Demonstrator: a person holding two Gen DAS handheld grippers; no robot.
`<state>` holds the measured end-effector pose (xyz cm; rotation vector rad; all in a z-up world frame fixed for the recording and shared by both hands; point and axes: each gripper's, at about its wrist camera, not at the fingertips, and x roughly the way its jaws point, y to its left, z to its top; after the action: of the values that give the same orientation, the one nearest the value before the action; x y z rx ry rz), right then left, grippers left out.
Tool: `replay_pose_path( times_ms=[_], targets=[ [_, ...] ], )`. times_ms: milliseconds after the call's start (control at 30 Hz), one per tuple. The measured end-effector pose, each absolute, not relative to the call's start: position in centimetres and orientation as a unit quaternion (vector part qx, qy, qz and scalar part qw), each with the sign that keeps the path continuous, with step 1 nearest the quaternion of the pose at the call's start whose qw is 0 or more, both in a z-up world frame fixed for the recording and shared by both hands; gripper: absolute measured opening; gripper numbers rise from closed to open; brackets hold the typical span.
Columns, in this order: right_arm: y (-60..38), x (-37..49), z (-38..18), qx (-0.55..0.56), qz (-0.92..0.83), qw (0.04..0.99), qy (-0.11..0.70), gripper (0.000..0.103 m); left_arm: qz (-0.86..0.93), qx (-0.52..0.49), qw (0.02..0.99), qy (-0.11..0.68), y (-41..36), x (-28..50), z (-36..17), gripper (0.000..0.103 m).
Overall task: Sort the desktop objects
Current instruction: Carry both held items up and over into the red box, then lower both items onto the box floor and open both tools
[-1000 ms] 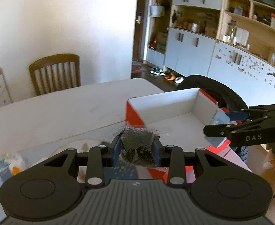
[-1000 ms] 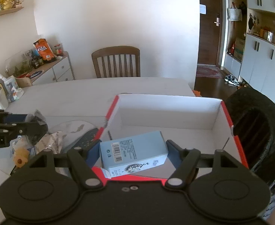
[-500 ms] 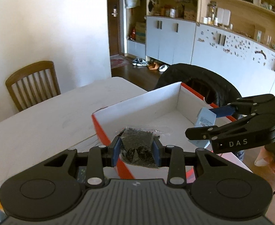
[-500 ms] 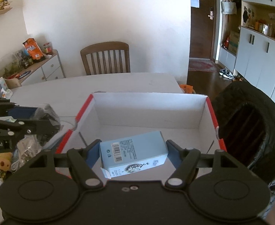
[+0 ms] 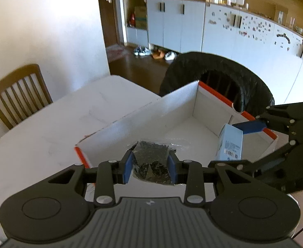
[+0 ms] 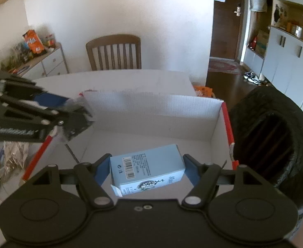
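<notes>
Swung across from the table edge since a second ago: left hand-held gripper [image 5: 150, 166] now out over the open white box [image 5: 143, 122], where before only the red near corner sat under it. Clenched on a clear bag of dark bits [image 5: 151, 163], pinched between the blue pads at centre frame, above the box floor. Right hand-held gripper [image 6: 146, 170] also further in, box walls larger in its view than earlier. Grasping a light blue carton [image 6: 147, 169] crosswise between its fingers, barcode up, low centre of frame, over the box interior. In the left view, same carton [image 5: 231, 142] at right, upright-looking. Wooden chair [image 6: 114, 51] behind the table [image 5: 48, 128].
</notes>
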<state>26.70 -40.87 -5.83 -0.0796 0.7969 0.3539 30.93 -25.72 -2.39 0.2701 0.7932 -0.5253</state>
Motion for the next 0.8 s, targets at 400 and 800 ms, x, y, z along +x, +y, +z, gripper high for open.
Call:
replay_pose_path(
  times_ms=[400,800],
  targets=[
    [-40.2,28.9,-8.6,-0.072,0.196,0.877,0.433,0.073,-0.258,0.172,0.839,0.447,-28.9,35.2,-6.7,0.034],
    [-40.4,30.1,-10.3,-0.082,0.199,0.861,0.46,0.073,-0.252,0.205,0.812,0.485,-29.7,35.9,-10.2,0.034]
  ],
)
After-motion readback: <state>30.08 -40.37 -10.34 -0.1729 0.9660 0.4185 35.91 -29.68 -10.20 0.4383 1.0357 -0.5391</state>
